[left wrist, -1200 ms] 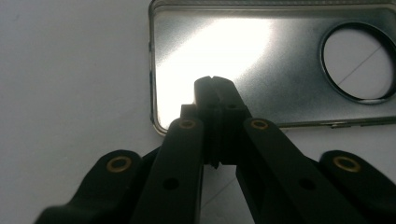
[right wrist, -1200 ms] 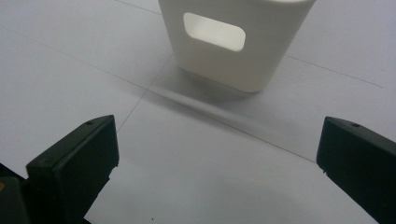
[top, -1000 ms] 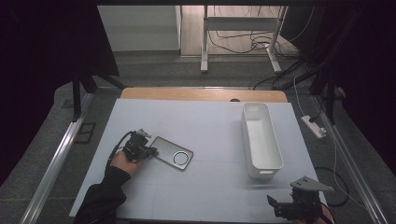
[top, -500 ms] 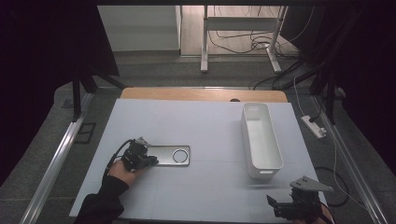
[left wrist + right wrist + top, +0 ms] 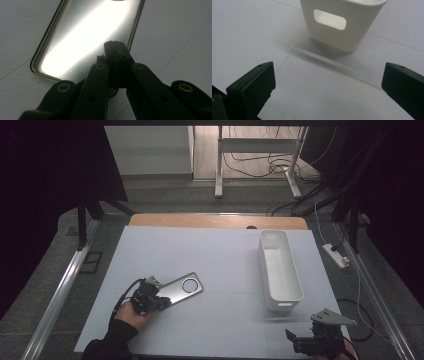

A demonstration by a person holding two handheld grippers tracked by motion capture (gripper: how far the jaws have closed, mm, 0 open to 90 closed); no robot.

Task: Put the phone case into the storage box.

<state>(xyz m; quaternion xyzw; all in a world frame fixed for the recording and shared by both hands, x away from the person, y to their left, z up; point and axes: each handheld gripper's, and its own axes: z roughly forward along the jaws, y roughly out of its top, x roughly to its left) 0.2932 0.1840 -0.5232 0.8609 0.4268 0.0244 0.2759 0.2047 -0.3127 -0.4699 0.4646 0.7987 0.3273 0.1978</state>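
Note:
A shiny metal plate (image 5: 182, 287) with a round hole near its far end lies on the white table (image 5: 200, 250), left of centre. My left gripper (image 5: 159, 297) is shut on the plate's near end, with a hand behind it. In the left gripper view the black jaws meet at the left gripper's tips (image 5: 116, 47), on the long edge of the plate (image 5: 85, 37). My right gripper (image 5: 312, 342) rests at the front right corner. Its jaws stand wide apart in the right gripper view (image 5: 328, 75) with nothing between them.
A long white bin (image 5: 300, 280) stands lengthwise at the right of the table; its handle-slot end (image 5: 342, 25) faces the right gripper a short way off. Metal rails run along both table sides, and cables lie on the floor beyond.
The left gripper has swung the plate round: its far end pointed down-right, then level, and now up-right. The hand shifted slightly toward the front. The right gripper has not moved.

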